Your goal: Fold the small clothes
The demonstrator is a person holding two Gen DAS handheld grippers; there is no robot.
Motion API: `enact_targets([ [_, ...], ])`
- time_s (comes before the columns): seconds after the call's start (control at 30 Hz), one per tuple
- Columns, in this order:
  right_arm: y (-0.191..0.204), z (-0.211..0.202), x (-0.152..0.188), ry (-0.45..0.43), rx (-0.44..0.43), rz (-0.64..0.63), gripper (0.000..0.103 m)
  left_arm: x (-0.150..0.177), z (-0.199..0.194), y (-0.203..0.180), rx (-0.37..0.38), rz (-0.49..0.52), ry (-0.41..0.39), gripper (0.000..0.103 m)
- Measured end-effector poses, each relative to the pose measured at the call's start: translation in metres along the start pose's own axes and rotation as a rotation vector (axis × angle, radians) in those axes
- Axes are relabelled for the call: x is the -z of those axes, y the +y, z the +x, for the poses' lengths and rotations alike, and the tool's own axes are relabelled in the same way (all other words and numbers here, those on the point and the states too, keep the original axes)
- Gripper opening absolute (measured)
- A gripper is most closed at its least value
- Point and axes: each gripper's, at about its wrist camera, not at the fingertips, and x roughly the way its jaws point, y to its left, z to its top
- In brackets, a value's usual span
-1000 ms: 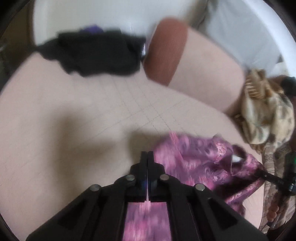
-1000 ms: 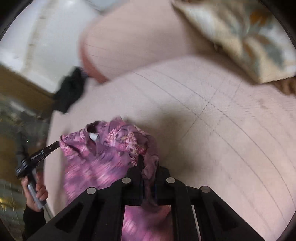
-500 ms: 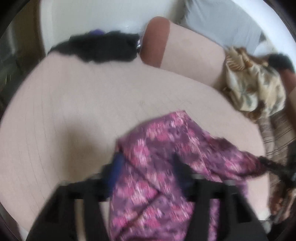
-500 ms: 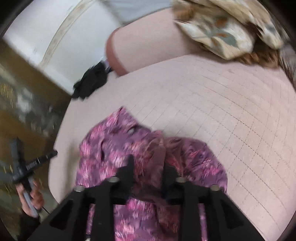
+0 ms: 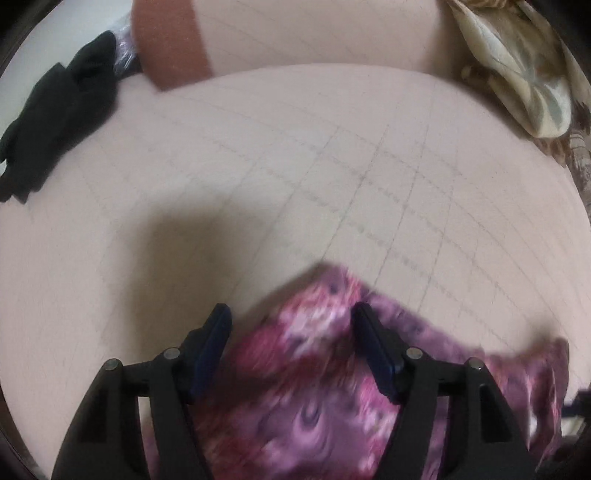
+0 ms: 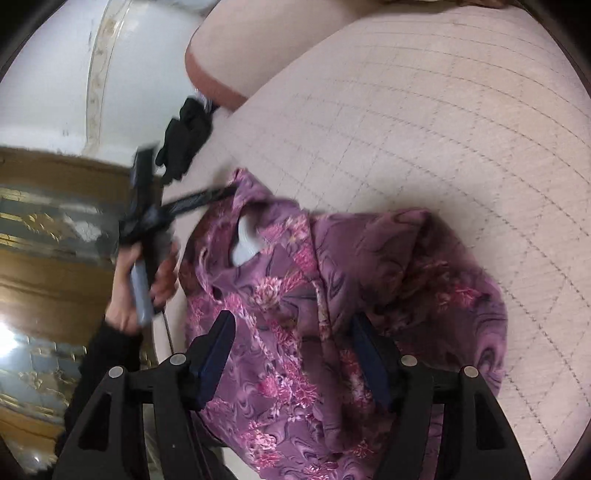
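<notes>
Nearest us, our left gripper (image 5: 291,321) points steeply down over the garment (image 5: 314,369), its jaws narrowing a little but apart, with purple-and-pink cloth lying between the blue pads (image 5: 210,354) and no pad pressing on it. Our right gripper (image 6: 291,336) hangs over the same garment (image 6: 332,295), its jaws widening, the fabric spread under and between the fingers (image 6: 218,347) without being pinched. The garment lies crumpled on the near part of the bed (image 5: 295,166), a pale pink sheet with a faint grid of lines; a pale inner lining or label shows at its neck opening in the right wrist view. In that view, just beside the garment's left edge, our left hand (image 6: 144,280) grips the handle of the other gripper, blurred, with a black sleeve (image 6: 99,369) below it. Beyond the garment the sheet is bare up to a long bolster (image 5: 295,33) with a rust-brown end, which lies across the far side of the bed. Left of the bolster's brown end a heap of black clothes (image 5: 55,122) sits at the bed's edge. Right of the bolster a cream patterned pillow (image 5: 524,74) leans at the bed's far corner. Past the black clothes, in the right wrist view, a white wall (image 6: 74,66) rises.
</notes>
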Motion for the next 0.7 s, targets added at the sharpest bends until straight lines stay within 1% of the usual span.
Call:
enact_targets([
  [0.03, 0.005, 0.006, 0.001, 0.016, 0.019, -0.029, 0.053, 0.001, -0.003, -0.006, 0.016, 0.015, -0.04, 0.05],
  [0.07, 0.011, 0.014, 0.002, 0.044, 0.044, -0.062, 0.043, 0.003, -0.005, -0.012, 0.047, 0.045, -0.05, 0.02],
  [0.1, 0.016, 0.021, 0.003, 0.061, 0.084, -0.081, 0.034, 0.005, -0.008, -0.018, 0.05, 0.084, -0.056, 0.01],
  [0.13, 0.017, 0.022, 0.004, 0.073, 0.129, -0.101, 0.016, 0.008, -0.013, -0.024, 0.018, 0.123, -0.067, 0.009],
  [0.17, 0.018, 0.023, 0.005, 0.074, 0.145, -0.11, 0.014, 0.01, -0.017, -0.026, 0.004, 0.145, -0.078, 0.007],
  [0.2, 0.019, 0.02, 0.006, 0.064, 0.155, -0.118, 0.014, 0.011, -0.024, -0.023, -0.003, 0.143, -0.094, 0.007],
  [0.23, 0.022, 0.015, 0.007, 0.046, 0.174, -0.136, 0.013, 0.012, -0.037, -0.015, 0.008, 0.112, -0.123, 0.007],
  [0.3, 0.033, 0.003, 0.011, -0.014, 0.209, -0.188, 0.012, 0.019, -0.077, 0.01, 0.072, 0.009, -0.208, 0.006],
  [0.37, 0.04, -0.001, 0.013, -0.052, 0.243, -0.226, 0.012, 0.032, -0.112, 0.026, 0.112, -0.052, -0.277, 0.006],
  [0.4, 0.042, -0.001, 0.013, -0.063, 0.245, -0.231, 0.012, 0.043, -0.132, 0.034, 0.145, -0.084, -0.313, 0.006],
  [0.47, 0.045, -0.001, 0.015, -0.078, 0.258, -0.241, 0.012, 0.074, -0.175, 0.045, 0.219, -0.137, -0.388, 0.006],
  [0.5, 0.046, -0.002, 0.017, -0.085, 0.262, -0.248, 0.012, 0.089, -0.188, 0.049, 0.237, -0.144, -0.413, 0.006],
  [0.53, 0.048, -0.005, 0.02, -0.093, 0.261, -0.262, 0.015, 0.115, -0.204, 0.049, 0.248, -0.151, -0.442, 0.006],
  [0.57, 0.052, -0.006, 0.025, -0.099, 0.261, -0.287, 0.018, 0.131, -0.212, 0.049, 0.251, -0.157, -0.455, 0.006],
  [0.6, 0.054, -0.007, 0.031, -0.106, 0.264, -0.304, 0.018, 0.156, -0.219, 0.05, 0.258, -0.164, -0.465, 0.006],
  [0.63, 0.051, -0.007, 0.042, -0.102, 0.276, -0.3, 0.025, 0.185, -0.224, 0.052, 0.275, -0.182, -0.468, 0.006],
  [0.67, 0.049, -0.006, 0.05, -0.093, 0.274, -0.286, 0.029, 0.21, -0.223, 0.054, 0.291, -0.207, -0.462, 0.006],
  [0.7, 0.046, -0.007, 0.059, -0.082, 0.266, -0.274, 0.029, 0.237, -0.218, 0.056, 0.3, -0.235, -0.448, 0.006],
])
